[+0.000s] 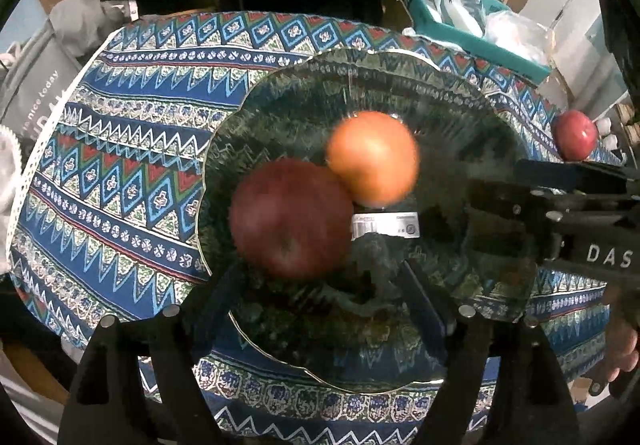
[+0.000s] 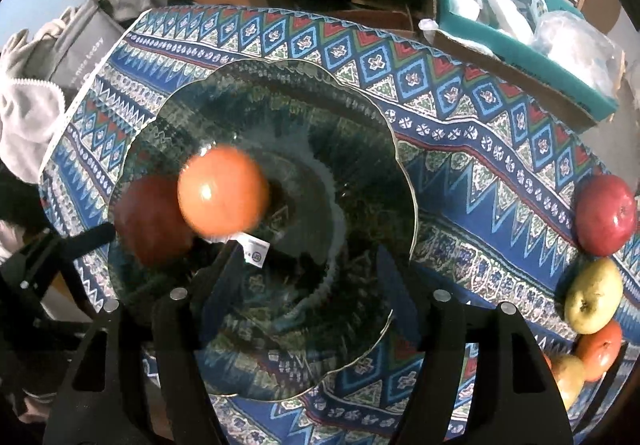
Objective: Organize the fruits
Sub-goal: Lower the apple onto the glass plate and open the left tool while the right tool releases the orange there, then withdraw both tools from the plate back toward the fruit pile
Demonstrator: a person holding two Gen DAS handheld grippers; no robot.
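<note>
Inside, the glass plate [image 1: 280, 93] held two fruits: a dark red apple [image 1: 290, 217] and an orange fruit [image 1: 372, 157], the two touching, the orange one blurred. In the right wrist view the same pair sat toward the left side of the plate [image 2: 360, 133], the orange fruit [image 2: 222, 193] partly in front of the red apple [image 2: 148, 225]. A white barcode sticker [image 1: 384, 224] showed just beside them on the glass.

The left gripper [image 1: 316, 309] hung over the near rim of the plate with its jaws spread wide and nothing between them. The right gripper [image 2: 304, 285] stood likewise parted and empty above the plate's near half; seen from the left camera it reached in from the right edge [image 1: 496, 205].

The plate rested on a blue patterned tablecloth [image 2: 460, 117]. At the cloth's right edge lay more fruit, well apart from the plate: a red apple [image 2: 606, 215], nearer than it a yellow-green apple [image 2: 594, 297], then an orange fruit [image 2: 600, 349] and a yellowish fruit [image 2: 570, 377], bunched closely in a row.

Beyond the far right of the table stood a teal box [image 2: 520, 49] holding plastic bags. Grey cloth [image 2: 28, 117] lay heaped at the left.
</note>
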